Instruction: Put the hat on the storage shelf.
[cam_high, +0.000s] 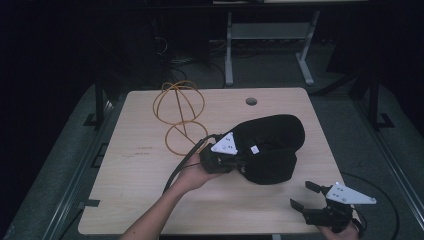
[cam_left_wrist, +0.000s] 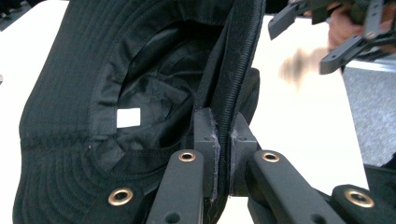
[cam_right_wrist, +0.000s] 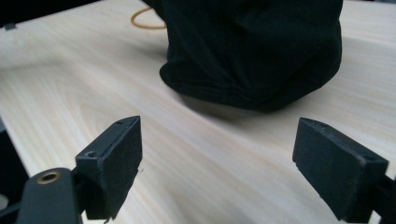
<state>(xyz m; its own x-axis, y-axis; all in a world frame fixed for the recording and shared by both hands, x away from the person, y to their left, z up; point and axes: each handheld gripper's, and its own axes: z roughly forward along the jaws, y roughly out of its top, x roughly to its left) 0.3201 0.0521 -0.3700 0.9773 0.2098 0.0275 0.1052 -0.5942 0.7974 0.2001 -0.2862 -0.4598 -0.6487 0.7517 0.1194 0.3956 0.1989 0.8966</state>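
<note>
One pale wooden worktop (cam_high: 150, 200) stands in a dark room, on a grey carpet floor, with a round cable hole (cam_high: 251, 101) near its far edge at about 12 o'clock. Behind it, the grey metal legs of another desk (cam_high: 270, 45) rise from the floor.

Seen from the high view, the left forearm comes in from the bottom edge and goes up toward the centre of the worktop. The left gripper (cam_high: 235, 161) lies about level and points toward 3 o'clock, into the black hat (cam_high: 272, 145). In the left gripper view its fingers (cam_left_wrist: 208, 140) are pressed together on the stitched brim of the hat (cam_left_wrist: 74, 107), with the brim edge standing upright between the two pads. The hat is in the middle of the worktop, a little toward 4 o'clock, with its inside and a small white label (cam_left_wrist: 128, 117) turned to that gripper.

The right gripper (cam_high: 305, 195) is at the near right corner, about 5 o'clock, well apart from the hat, and it points toward 10 o'clock. Its fingers (cam_right_wrist: 116, 163) stand wide apart with nothing between them, above the bare wood.

An orange cable (cam_high: 177, 117) lies in loops at about 11 o'clock from the hat, just beside the left gripper's black cable. Nothing lies between the right gripper and the hat
</note>
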